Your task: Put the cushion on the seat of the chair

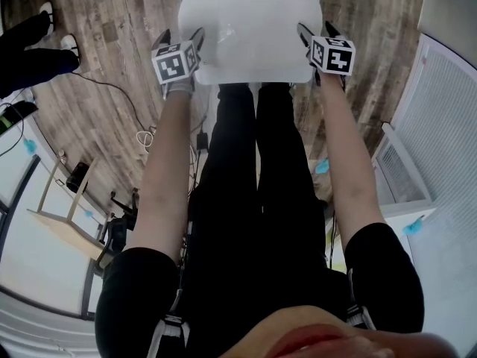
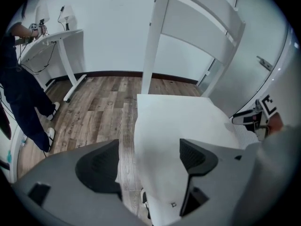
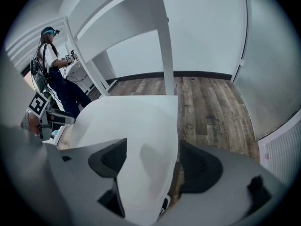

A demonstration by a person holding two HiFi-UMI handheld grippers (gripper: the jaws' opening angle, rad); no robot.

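Head view shows the white cushion (image 1: 253, 28) lying flat on the seat of the white chair (image 2: 197, 22), straight ahead of the person's black-trousered legs (image 1: 257, 170). In the right gripper view the cushion's rounded shape sits on the seat's square far corner, and the chair's backrest slats rise on the far side.

The left gripper (image 1: 179, 51) hangs at the cushion's left edge and the right gripper (image 1: 324, 47) at its right edge, both pointing steeply down. In the left gripper view the jaws stand wide apart: the right pad is over the cushion, the left pad over the floor, and the cushion's edge runs between them with neither pad pressing on it. The right gripper view mirrors this, with its jaws spread wide, the left pad above the cushion, the right pad above the floor, and nothing clamped.

Around the chair lies a wood-plank floor (image 1: 127, 43). Cables (image 1: 145, 136) trail over it near the person's left. Further left stands a white desk (image 2: 61, 36) with a second person (image 2: 19, 93) in dark clothes at it. A white ribbed panel (image 1: 440, 125) fills the right side.
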